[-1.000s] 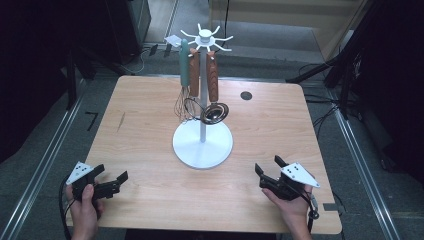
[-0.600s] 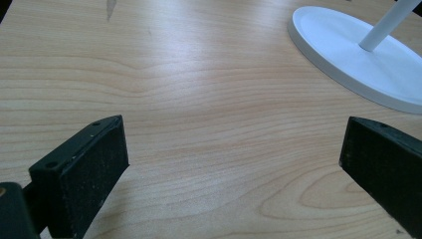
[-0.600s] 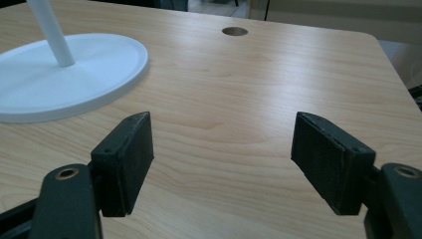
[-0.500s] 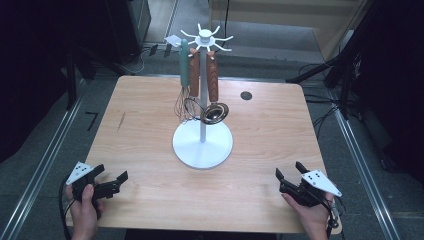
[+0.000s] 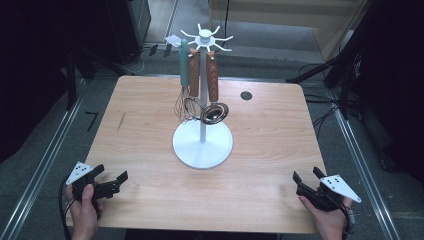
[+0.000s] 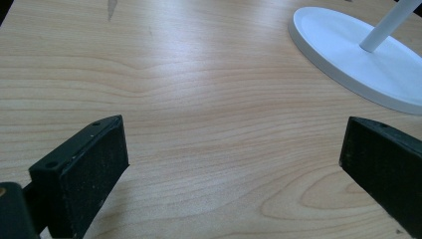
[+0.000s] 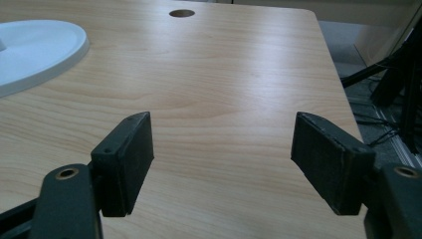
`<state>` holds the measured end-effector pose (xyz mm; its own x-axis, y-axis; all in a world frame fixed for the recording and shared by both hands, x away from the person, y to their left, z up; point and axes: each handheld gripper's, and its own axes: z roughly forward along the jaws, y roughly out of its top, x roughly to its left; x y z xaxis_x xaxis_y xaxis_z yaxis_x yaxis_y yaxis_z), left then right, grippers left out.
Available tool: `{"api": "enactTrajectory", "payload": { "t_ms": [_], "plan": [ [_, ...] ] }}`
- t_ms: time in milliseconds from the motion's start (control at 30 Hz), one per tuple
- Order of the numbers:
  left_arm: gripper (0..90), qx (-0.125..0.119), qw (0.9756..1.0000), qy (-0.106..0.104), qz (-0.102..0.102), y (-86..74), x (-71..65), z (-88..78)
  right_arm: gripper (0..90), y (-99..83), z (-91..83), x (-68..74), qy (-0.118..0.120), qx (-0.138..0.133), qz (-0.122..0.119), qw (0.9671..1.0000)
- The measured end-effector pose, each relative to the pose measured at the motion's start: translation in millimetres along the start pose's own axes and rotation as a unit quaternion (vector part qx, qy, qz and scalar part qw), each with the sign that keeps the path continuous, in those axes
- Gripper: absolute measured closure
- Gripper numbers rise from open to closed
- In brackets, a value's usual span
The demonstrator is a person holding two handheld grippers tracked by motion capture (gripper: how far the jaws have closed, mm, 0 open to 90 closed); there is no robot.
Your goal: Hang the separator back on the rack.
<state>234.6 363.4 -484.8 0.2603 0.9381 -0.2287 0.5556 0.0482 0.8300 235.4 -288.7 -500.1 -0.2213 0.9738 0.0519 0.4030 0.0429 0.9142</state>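
A white utensil stand (image 5: 202,145) with a round base rises from the middle of the wooden table (image 5: 270,135). From its top hooks hang a teal-handled whisk (image 5: 184,67), a wooden-handled utensil (image 5: 194,75) and a wooden-handled metal ladle (image 5: 215,112). My left gripper (image 5: 110,175) rests open near the front left corner, held by a hand. In the left gripper view the left gripper (image 6: 234,149) has bare wood between its jaws and the stand base (image 6: 358,59) ahead to the right. My right gripper (image 5: 306,175) is open at the front right corner. The right gripper (image 7: 221,154) holds nothing.
A small round hole (image 5: 245,95) sits in the table's far right part, also seen as the hole (image 7: 181,13) ahead of the right jaws. Cables and dark stands lie on the floor around the table. The table's right edge (image 7: 338,74) is close to the right gripper.
The right gripper has drawn back and to the right, toward the table's front right corner. The left gripper and the stand have stayed put.
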Motion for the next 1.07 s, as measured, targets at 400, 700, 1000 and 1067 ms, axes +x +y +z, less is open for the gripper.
{"api": "enactTrajectory", "payload": {
  "t_ms": [400, 700, 1000, 1067],
  "plan": [
    [0.0, 0.0, 1.0, -0.004, -0.009, 0.2, 1.9, -0.2, 25.5, -13.7, -12.6, -23.3, -0.007, 0.009, 0.009, 0.9999],
    [0.0, 0.0, 1.0, -0.004, -0.008, 0.1, 2.1, -0.3, 25.3, -16.1, -18.4, -31.7, -0.012, 0.003, 0.027, 0.9996],
    [0.0, 0.002, 0.9999, -0.004, -0.011, 0.3, 2.9, 0.0, 24.3, -17.0, -20.3, -35.6, -0.012, 0.001, 0.036, 0.9993],
    [0.0, 0.003, 0.9999, -0.005, -0.01, 0.4, 2.8, 0.4, 24.3, -16.8, -20.2, -35.3, -0.012, 0.003, 0.035, 0.9993]
  ]
}}
